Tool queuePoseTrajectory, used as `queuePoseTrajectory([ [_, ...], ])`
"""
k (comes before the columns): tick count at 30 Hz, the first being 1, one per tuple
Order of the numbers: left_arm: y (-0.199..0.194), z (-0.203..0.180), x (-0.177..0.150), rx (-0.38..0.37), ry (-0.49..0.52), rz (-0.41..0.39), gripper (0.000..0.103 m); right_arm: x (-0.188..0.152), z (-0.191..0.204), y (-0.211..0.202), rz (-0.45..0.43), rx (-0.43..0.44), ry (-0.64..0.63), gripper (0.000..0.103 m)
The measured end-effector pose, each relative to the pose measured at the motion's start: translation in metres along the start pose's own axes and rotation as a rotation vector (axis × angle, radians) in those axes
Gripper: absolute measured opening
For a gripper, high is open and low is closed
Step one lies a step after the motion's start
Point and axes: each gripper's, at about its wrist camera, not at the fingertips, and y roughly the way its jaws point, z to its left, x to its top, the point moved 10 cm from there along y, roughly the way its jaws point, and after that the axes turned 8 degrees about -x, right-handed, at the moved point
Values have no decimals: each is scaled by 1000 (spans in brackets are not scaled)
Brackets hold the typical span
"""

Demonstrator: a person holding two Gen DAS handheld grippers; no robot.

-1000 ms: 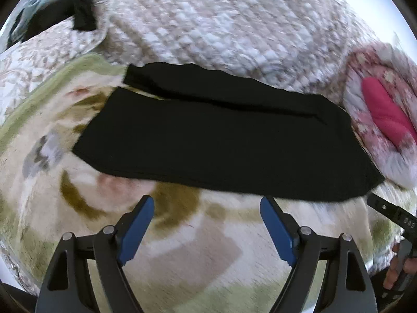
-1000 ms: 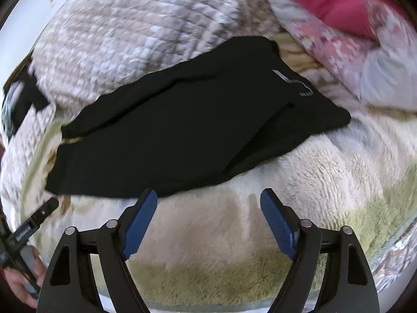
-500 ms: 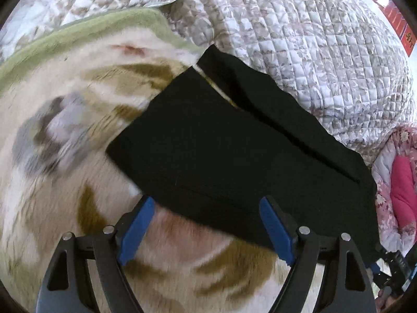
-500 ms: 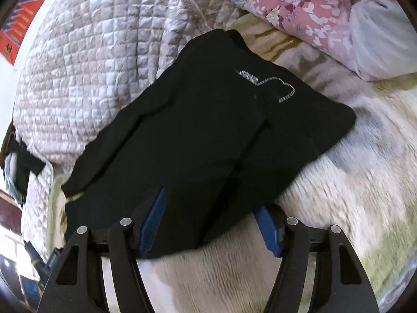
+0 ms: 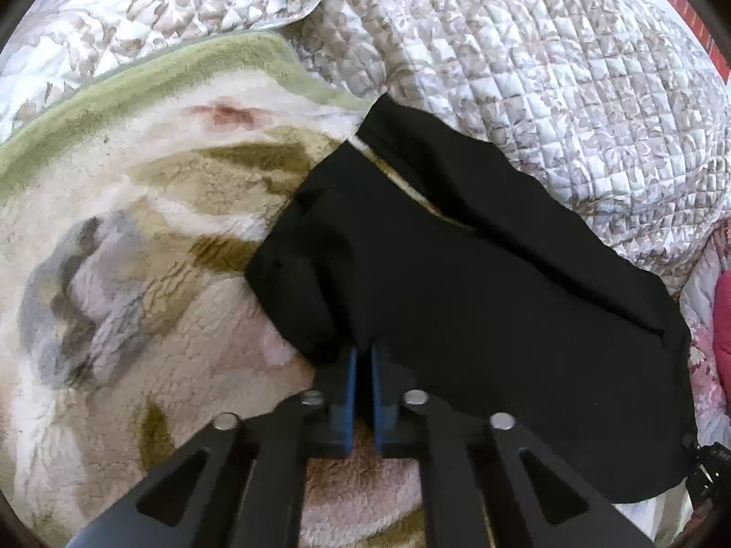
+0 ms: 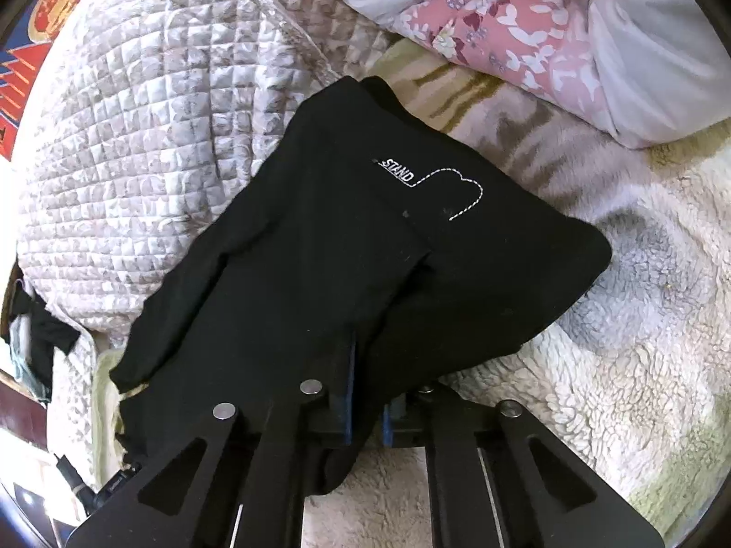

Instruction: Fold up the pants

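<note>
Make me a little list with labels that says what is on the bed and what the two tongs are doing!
Pants: black pants spread on the fluffy blanket
Writing: white "STAND" print with a stitched outline beside it
Left tongs: just closed, pinching the pants' near edge
Right tongs: just closed, cloth bunched between the blue pads
Behind: quilted cover
Off to the side: pink flowered bedding
Folding: further fold not yet made
</note>
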Motion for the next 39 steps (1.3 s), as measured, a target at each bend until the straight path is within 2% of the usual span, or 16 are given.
queuePoseTrajectory([
  [6,-43,-7,4,-41,31,-50,4,3,16,-48,-53,71,-29,6],
  [7,-53,-7,2,-39,49,-60,4,0,11,-53,-21,22,-44,6],
  [12,-97,3,-19,-48,79,-79,4,-22,-8,-82,7,11,-35,6],
  [15,-103,18,-44,-36,76,-35,4,-44,-26,-85,51,-7,-9,6],
  [20,-105,32,-72,-31,44,12,3,-55,-34,-100,31,-30,-12,4],
  [23,-113,33,-76,-36,44,2,3,-56,-47,-108,8,-57,-15,2],
  [25,-114,31,-79,-31,70,-3,3,-58,-57,-99,33,-72,8,2],
  [27,-107,32,-83,-33,56,18,3,-61,-49,-95,50,5,1,2],
  [29,-105,30,-83,-78,33,36,5,-60,-42,-96,38,42,-9,5],
  [30,-105,33,-81,-75,11,35,7,-59,-42,-98,31,51,-5,8],
  [31,-106,36,-78,-68,-2,27,8,-56,-43,-99,22,67,11,21],
  [32,-107,40,-75,-65,-10,17,10,-52,-45,-101,10,77,36,30],
  [33,-108,44,-72,-61,-26,8,13,-50,-48,-101,2,80,54,47],
  [34,-107,48,-70,-54,-48,1,22,-47,-49,-100,-4,96,76,51],
  [35,-104,53,-68,-50,-68,1,30,-45,-50,-99,-6,115,92,52],
  [39,-90,63,-68,-45,-122,22,31,-40,-48,-86,9,119,105,49],
])
